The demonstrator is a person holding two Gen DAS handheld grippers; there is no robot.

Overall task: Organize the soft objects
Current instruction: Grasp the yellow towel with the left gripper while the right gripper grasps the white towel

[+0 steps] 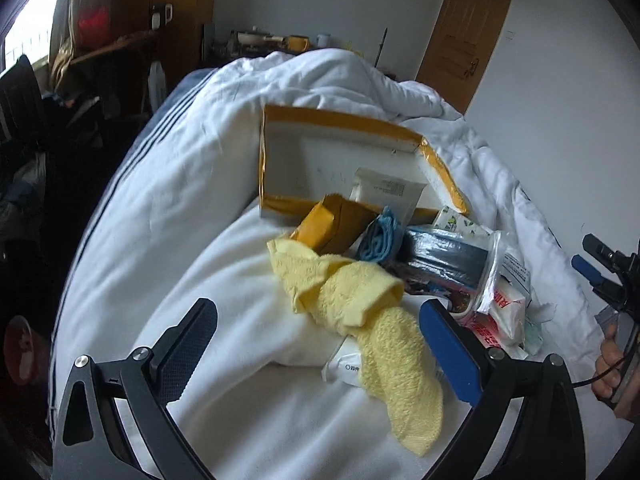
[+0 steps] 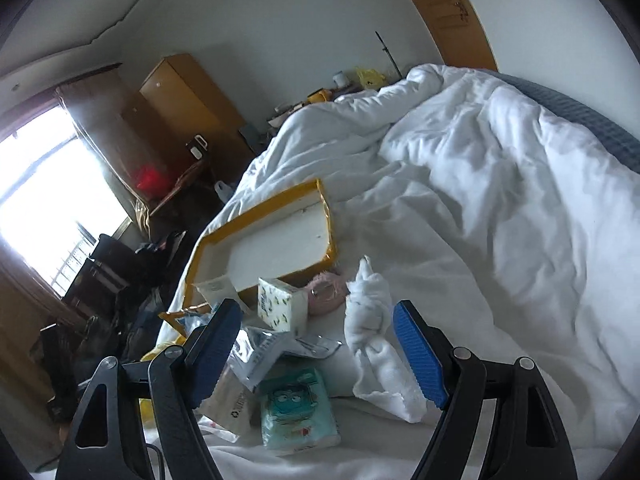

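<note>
Between the wide-spread fingers of the left claw (image 1: pixel 318 344) lies a yellow towel (image 1: pixel 360 312), loosely knotted, its long tail trailing toward the camera over a white packet (image 1: pixel 344 368); nothing is gripped yet. It looks light, limp and fluffy, so it should compress easily and is unlikely to slip, but it will dangle and drag its tail if lifted by one end; the thick knot in the middle seems the best place to pinch. Just beyond it sit a brown cloth bundle (image 1: pixel 336 222), a blue cloth (image 1: pixel 380 236) and a dark foil bag (image 1: pixel 444 256), with a red-and-white tissue pack (image 1: pixel 500 312) to the right, all crowded at the near edge of a shallow white tray (image 1: pixel 340 160) with yellow taped rims that rests on the bed (image 1: pixel 180 200). The right claw (image 2: pixel 316 354) is likewise spread wide and empty, hovering over a teal tissue pack (image 2: pixel 298 408) and crinkled silver bags (image 2: pixel 272 352). A twisted white towel (image 2: pixel 372 320) lies just inside its right finger, soft and light like the yellow one and best taken at its bunched middle. A leaf-printed tissue box (image 2: pixel 280 304) and something pink (image 2: pixel 328 288), too hidden to identify, lie farther off beside the tray.
</note>
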